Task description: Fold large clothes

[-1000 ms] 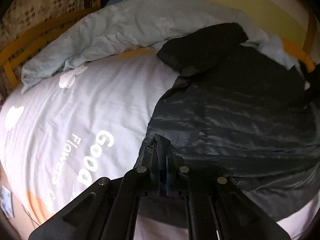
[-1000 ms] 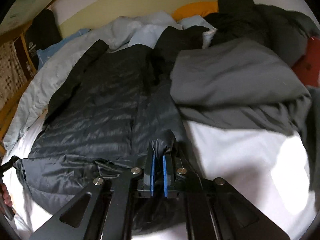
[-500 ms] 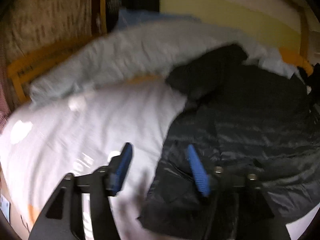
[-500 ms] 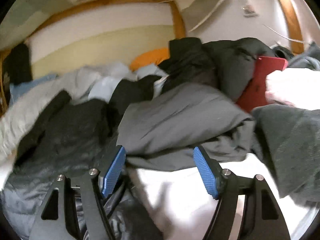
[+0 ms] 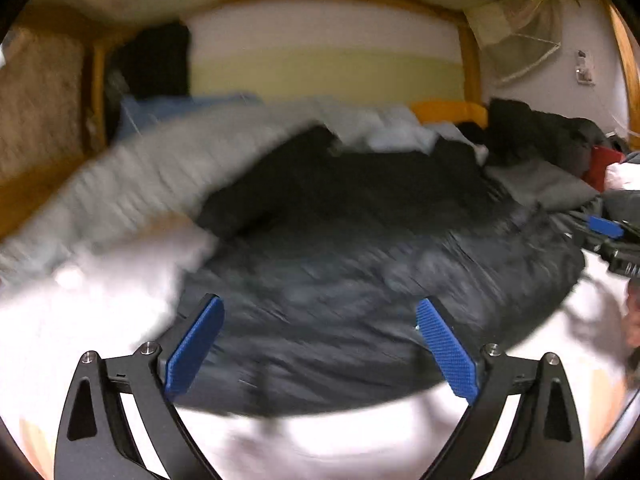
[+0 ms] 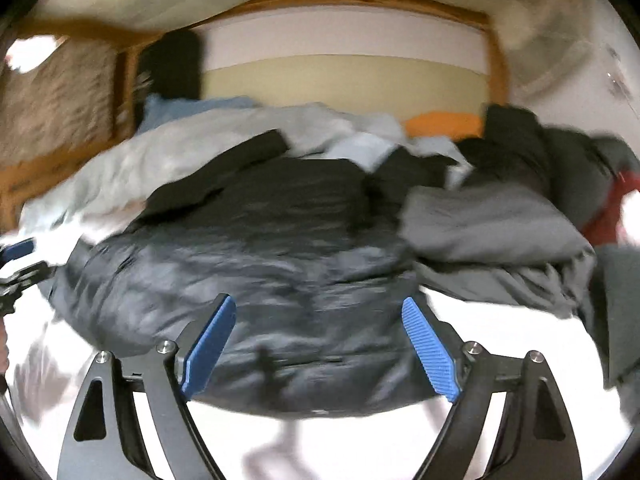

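Note:
A large black quilted jacket (image 5: 360,264) lies spread flat on the white bed sheet (image 5: 80,320), its sleeves pointing toward the headboard. It also fills the middle of the right wrist view (image 6: 256,264). My left gripper (image 5: 320,348) is open and empty, raised above the jacket's near hem. My right gripper (image 6: 320,344) is open and empty too, above the same hem. Each gripper shows at the edge of the other's view, the right one (image 5: 608,232) and the left one (image 6: 20,260). Both views are motion-blurred.
A light blue duvet (image 5: 160,168) is bunched along the back left. A grey folded garment (image 6: 488,220) and dark clothes (image 6: 532,144) pile at the right, with a red item (image 6: 616,208). An orange pillow (image 6: 444,122) and the wooden bed frame (image 5: 468,60) stand behind.
Both grippers were shut on the jacket's hem a second ago. They opened, let the hem drop flat, and have lifted and pulled back.

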`<state>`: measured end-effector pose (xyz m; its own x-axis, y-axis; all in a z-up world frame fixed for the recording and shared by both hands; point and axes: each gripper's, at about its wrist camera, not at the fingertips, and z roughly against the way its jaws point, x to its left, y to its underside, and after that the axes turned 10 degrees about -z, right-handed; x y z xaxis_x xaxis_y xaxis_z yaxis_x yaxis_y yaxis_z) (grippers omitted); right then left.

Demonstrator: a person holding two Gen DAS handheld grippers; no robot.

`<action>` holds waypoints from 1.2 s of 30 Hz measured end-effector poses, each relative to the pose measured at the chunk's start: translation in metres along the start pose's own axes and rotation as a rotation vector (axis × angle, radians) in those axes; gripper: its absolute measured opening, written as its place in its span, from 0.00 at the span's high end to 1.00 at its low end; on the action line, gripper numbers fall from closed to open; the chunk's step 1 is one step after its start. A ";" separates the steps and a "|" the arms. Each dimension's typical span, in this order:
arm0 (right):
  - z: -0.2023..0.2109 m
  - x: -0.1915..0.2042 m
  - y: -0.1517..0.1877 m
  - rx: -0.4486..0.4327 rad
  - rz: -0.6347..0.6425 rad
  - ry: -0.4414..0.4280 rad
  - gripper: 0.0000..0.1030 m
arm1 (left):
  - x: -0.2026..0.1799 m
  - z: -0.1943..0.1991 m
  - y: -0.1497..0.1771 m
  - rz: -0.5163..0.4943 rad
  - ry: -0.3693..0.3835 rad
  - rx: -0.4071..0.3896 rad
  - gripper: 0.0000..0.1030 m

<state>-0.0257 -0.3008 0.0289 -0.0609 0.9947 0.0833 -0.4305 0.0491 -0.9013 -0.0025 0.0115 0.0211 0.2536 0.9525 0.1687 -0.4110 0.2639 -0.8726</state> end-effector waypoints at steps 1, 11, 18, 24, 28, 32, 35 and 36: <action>-0.003 0.009 0.002 0.008 0.043 -0.008 0.15 | -0.004 -0.009 0.001 0.006 0.013 0.028 0.06; -0.080 -0.052 0.016 0.255 -0.114 0.106 0.15 | 0.072 -0.082 0.018 0.293 -0.155 0.278 0.19; -0.085 -0.064 0.015 0.253 -0.180 0.112 0.15 | 0.072 -0.075 0.024 0.285 -0.215 0.265 0.19; -0.075 -0.063 0.018 0.237 -0.198 0.113 0.13 | 0.047 -0.068 0.021 0.174 -0.262 0.228 0.10; -0.073 -0.059 0.020 0.232 -0.181 0.139 0.12 | 0.043 -0.065 0.019 0.153 -0.269 0.208 0.08; -0.072 -0.057 0.021 0.232 -0.176 0.146 0.10 | 0.049 -0.066 0.019 0.178 -0.267 0.213 0.08; -0.072 -0.059 0.021 0.233 -0.186 0.147 0.08 | 0.051 -0.063 0.020 0.189 -0.258 0.201 0.08; -0.072 -0.060 0.021 0.232 -0.189 0.148 0.07 | 0.052 -0.062 0.021 0.194 -0.248 0.195 0.08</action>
<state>0.0339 -0.3526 -0.0254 0.1634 0.9732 0.1621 -0.6166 0.2290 -0.7532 0.0564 0.0575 -0.0169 -0.0557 0.9891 0.1361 -0.5959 0.0764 -0.7994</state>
